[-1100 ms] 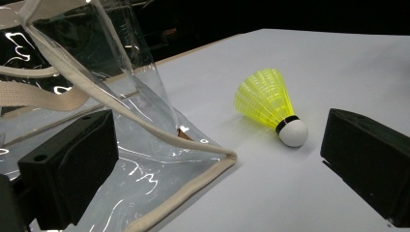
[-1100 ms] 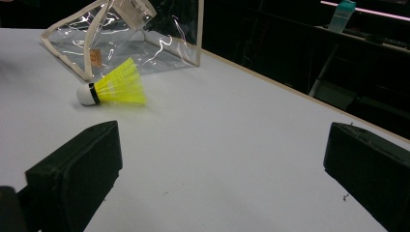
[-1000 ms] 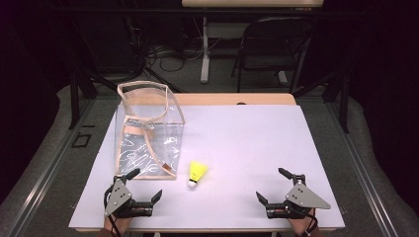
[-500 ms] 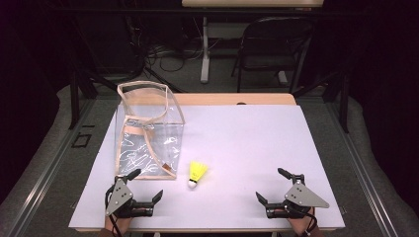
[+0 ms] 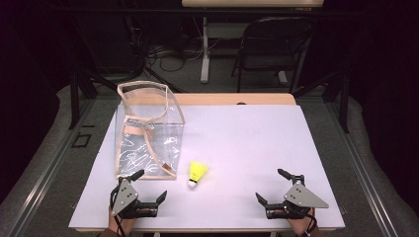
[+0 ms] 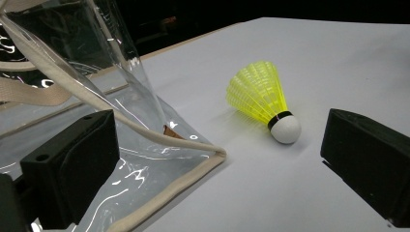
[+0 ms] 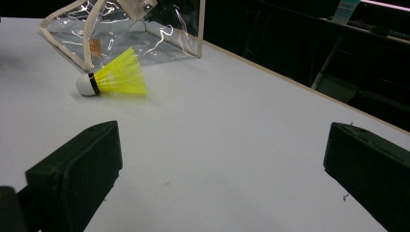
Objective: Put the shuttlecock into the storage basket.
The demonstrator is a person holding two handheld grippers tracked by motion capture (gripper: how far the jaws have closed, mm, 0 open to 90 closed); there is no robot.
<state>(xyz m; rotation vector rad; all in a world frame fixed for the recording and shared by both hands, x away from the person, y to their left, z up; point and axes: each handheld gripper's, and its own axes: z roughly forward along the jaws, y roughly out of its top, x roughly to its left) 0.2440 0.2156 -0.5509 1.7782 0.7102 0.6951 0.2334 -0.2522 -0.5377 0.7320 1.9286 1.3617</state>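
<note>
A yellow shuttlecock (image 5: 196, 174) with a white cork lies on its side on the white table top (image 5: 247, 138), just right of a clear plastic bag (image 5: 148, 133) with beige trim and straps. My left gripper (image 5: 150, 185) rests open near the front edge, below the bag's front corner and left of the shuttlecock. In the left gripper view the shuttlecock (image 6: 263, 99) lies ahead between the spread jaws, with the bag (image 6: 96, 72) at the left. My right gripper (image 5: 270, 184) sits open at the front right. From there the shuttlecock (image 7: 113, 75) and the bag (image 7: 135, 29) are far off to the left.
The table's wooden far edge (image 5: 232, 98) borders a dark floor. A folding chair (image 5: 272, 44) and a desk leg (image 5: 205, 49) stand beyond it. Bare white surface stretches between the shuttlecock and the right gripper.
</note>
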